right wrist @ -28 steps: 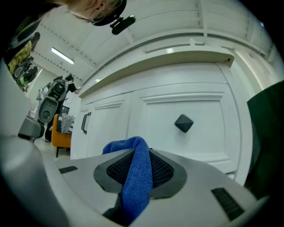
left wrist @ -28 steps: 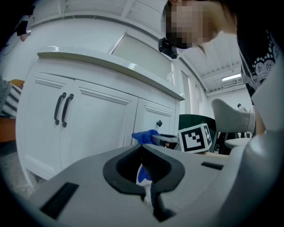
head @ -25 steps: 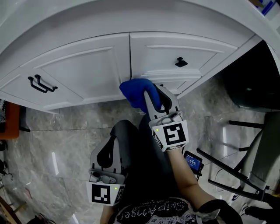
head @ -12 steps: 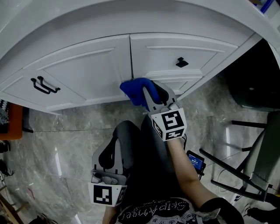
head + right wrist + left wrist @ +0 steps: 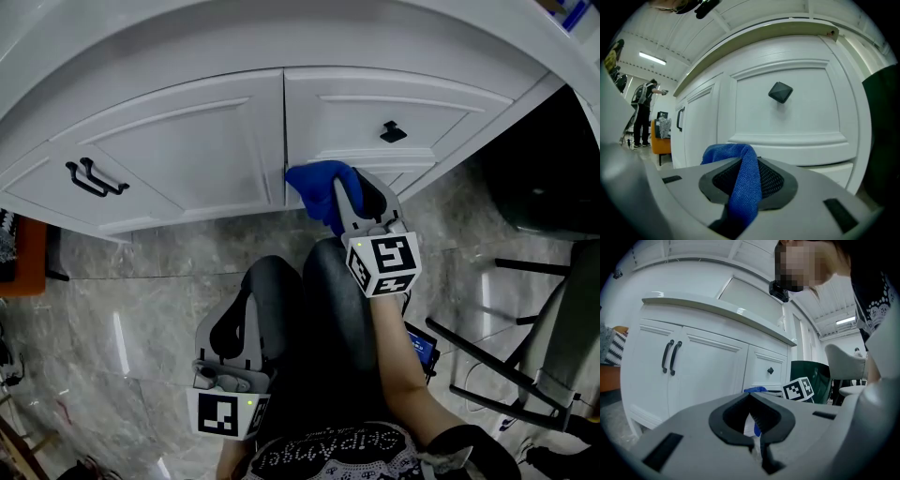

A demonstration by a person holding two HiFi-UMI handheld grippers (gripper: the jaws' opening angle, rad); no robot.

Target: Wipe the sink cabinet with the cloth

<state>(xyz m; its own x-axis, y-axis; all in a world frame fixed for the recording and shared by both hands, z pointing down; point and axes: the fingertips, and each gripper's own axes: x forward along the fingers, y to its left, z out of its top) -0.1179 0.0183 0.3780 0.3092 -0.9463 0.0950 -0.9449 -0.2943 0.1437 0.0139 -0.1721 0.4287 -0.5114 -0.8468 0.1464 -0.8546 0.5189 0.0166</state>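
- Right arm: my bare forearm [image 5: 405,370] reaches forward over my dark-trousered knees [image 5: 314,309], carrying the right tool [image 5: 356,192] low against the front of the white panelled sink cabinet [image 5: 187,141]. Its marker cube [image 5: 382,265] faces up at the head camera.
- Right tool, seen along its own jaws [image 5: 745,164]: both jaws are clamped on the bright blue woven cloth [image 5: 740,180]. A fold runs up between the dark pads and bunches out past the tips.
- Cloth position: from the head view the blue bundle [image 5: 314,186] sits at the foot of the seam between the two doors. It lies against the lower rail of the right-hand panel, below the black square knob [image 5: 393,132].
- Left arm: held back and low beside my left knee, with the left tool [image 5: 246,305] pointing towards the cabinet but well apart from it, above the grey marbled floor [image 5: 122,281].
- Left tool, own view [image 5: 751,401]: the jaw tips are together with nothing gripped. Through the hollow behind them I see only a sliver of white and blue.
- Hard to make out: both hands are hidden under the tool bodies. The cloth's far side, where it meets the panel, is covered by its own bulk. The pair of black bar handles [image 5: 91,176] sits well to the left of the cloth.
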